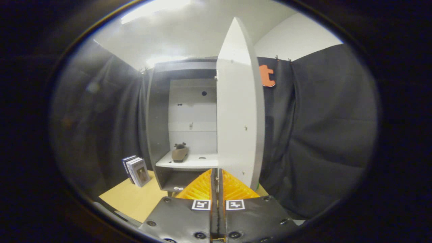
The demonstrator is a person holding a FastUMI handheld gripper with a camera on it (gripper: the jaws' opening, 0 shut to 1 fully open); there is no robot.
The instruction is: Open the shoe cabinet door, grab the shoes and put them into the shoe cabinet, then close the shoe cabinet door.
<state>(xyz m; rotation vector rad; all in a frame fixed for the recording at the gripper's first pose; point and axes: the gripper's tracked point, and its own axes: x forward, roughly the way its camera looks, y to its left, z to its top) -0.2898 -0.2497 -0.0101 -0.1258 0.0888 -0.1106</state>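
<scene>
The shoe cabinet (158, 135) stands ahead on the table with grey walls and a white back. Its white door (236, 118) is swung wide open toward me, and I see its inner face and its grey free edge. A brown shoe (180, 153) with a dark tuft on top sits on the white shelf (199, 162) inside, toward the left wall. My gripper (216, 179) is shut, its fingers pressed together with nothing between them. The fingertips lie just below the door's lower edge, near its hinge side.
Two or three upright books (136, 170) stand on the light wooden table (135, 199) left of the cabinet. A lower compartment (179, 182) opens under the shelf. Black cloth hangs around the booth.
</scene>
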